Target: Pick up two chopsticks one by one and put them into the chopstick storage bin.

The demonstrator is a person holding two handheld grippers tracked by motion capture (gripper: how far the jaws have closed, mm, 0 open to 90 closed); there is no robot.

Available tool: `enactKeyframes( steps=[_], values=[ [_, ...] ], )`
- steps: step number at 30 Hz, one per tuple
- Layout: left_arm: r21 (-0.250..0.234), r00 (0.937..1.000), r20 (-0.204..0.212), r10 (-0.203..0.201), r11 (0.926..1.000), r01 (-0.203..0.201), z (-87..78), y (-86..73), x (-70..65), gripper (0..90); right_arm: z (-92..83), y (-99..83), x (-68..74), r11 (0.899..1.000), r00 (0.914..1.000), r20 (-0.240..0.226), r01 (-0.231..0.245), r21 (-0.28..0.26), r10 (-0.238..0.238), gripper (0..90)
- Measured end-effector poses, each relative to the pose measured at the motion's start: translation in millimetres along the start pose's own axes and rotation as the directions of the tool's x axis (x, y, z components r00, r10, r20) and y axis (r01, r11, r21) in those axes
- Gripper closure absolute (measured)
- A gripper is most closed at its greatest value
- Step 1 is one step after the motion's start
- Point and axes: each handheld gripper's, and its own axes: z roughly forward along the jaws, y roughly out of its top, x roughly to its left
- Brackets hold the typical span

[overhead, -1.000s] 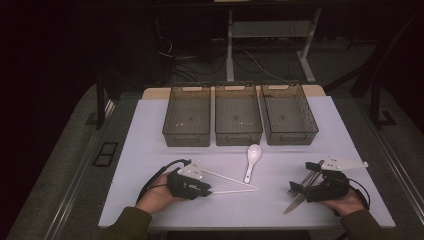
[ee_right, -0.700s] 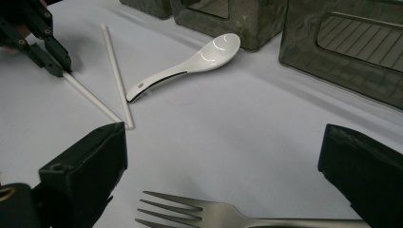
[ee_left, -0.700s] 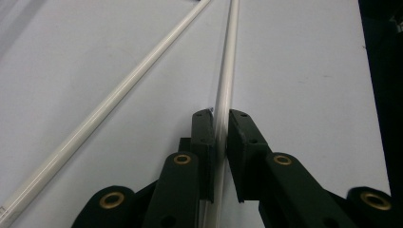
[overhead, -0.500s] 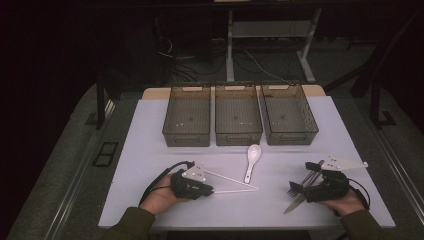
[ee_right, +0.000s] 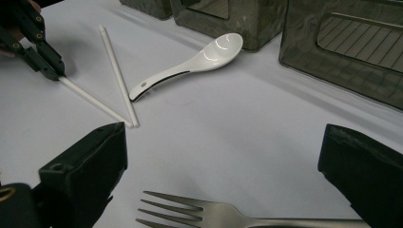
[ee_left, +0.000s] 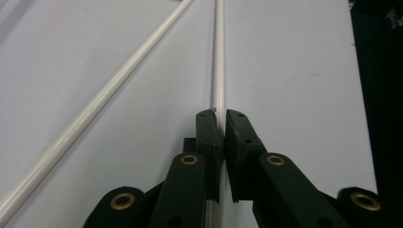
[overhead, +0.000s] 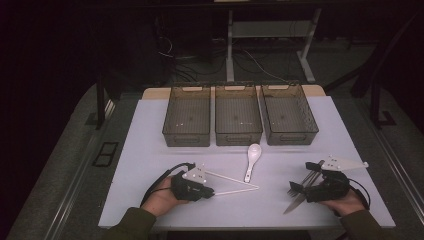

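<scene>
Left hand-held gripper: matte black, brass-riveted, jaws just closed further and now clamped on a thin white chopstick, smooth, round and glossy, lying flat on the bench. Second chopstick just beside, angled away, both meeting tip to tip in a narrow V. Bench surface pale, flat, faintly speckled. Right hand-held gripper: blocky black jaws spread wide, a brushed-metal fork on the bench between them, pads clear of it. Beyond the V, a glossy white ceramic spoon, bowl toward three smoky translucent bins with ribbed floors, set side by side.
</scene>
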Motion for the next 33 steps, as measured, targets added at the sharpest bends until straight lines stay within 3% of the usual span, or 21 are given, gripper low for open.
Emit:
enactKeyframes(
  steps=[13, 17, 24, 33],
  values=[
    [-0.033, 0.9997, 0.020, -0.012, 0.9994, 0.013, -10.7, 2.6, -3.1, 84.3, -0.4, 0.0, -0.1, 1.000, 1.0000, 0.000, -0.003, -0.001, 0.003, 2.4],
    [-0.034, 0.9998, 0.009, -0.016, 0.9993, 0.017, -14.3, 3.5, -2.8, 84.3, 0.2, 0.0, -0.4, 1.000, 1.0000, 0.000, -0.002, -0.002, 0.002, 2.4],
    [-0.075, 0.9980, 0.003, -0.063, 0.9952, 0.063, -24.4, 6.7, 0.1, 84.3, -0.1, -0.1, -0.4, 1.000, 1.0000, -0.001, -0.003, -0.006, 0.003, 2.4],
    [-0.092, 0.9960, -0.014, -0.088, 0.9919, 0.087, -34.9, 10.3, 6.3, 84.3, 0.2, 0.1, -0.1, 1.000, 1.0000, 0.000, 0.002, -0.012, -0.002, 2.4]
  ],
)
